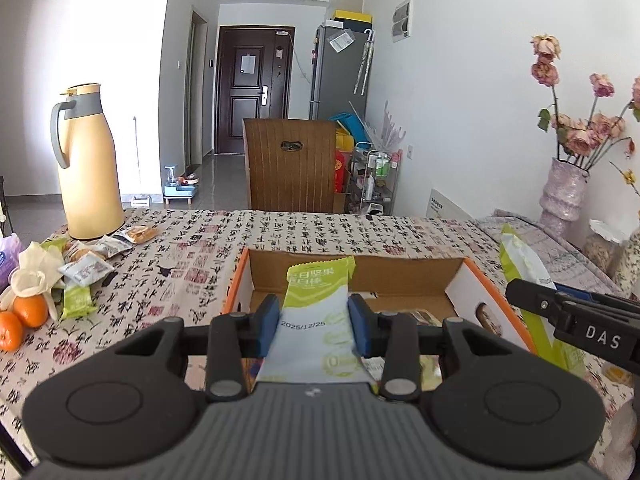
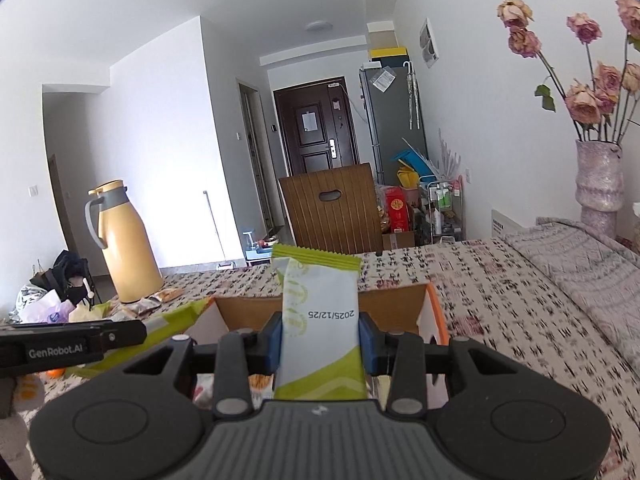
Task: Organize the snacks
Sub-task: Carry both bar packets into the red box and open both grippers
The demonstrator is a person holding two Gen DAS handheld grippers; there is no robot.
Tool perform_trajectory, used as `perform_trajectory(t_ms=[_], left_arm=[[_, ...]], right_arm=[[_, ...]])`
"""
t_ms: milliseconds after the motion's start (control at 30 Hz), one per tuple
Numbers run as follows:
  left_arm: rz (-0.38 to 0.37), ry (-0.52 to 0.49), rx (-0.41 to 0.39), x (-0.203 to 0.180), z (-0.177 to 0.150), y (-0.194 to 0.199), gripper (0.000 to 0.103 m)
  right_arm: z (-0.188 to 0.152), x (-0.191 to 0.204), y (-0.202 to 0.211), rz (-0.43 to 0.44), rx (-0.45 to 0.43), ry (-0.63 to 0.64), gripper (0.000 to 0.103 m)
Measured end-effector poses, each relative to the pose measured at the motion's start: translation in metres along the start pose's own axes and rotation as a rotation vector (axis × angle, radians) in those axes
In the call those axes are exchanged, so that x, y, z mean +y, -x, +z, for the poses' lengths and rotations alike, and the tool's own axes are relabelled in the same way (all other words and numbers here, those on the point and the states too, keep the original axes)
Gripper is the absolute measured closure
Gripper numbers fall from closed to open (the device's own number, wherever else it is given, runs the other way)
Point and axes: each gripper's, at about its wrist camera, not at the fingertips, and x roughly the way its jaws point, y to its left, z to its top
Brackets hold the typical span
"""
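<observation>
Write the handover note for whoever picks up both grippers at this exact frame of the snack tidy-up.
Left gripper: shut on a green-and-white snack bar, held over the open cardboard box.
Right gripper: shut on a second snack bar, also above the box.
Done: a few packets already seem to lie in the box, partly hidden.
Left: release both bars into the box, then fetch the loose snack packets piled on the tablecloth beside the yellow thermos and the oranges.
</observation>
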Motion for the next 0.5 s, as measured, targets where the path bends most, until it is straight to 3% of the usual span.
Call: perform_trajectory(t_ms=[500], left_arm=[[0.041,0.055,0.037,0.005,0.007,-0.077,0.064]], right_arm=[[0.007,-0.010,-0.084,-0.004,0.041,-0.029,0.066]])
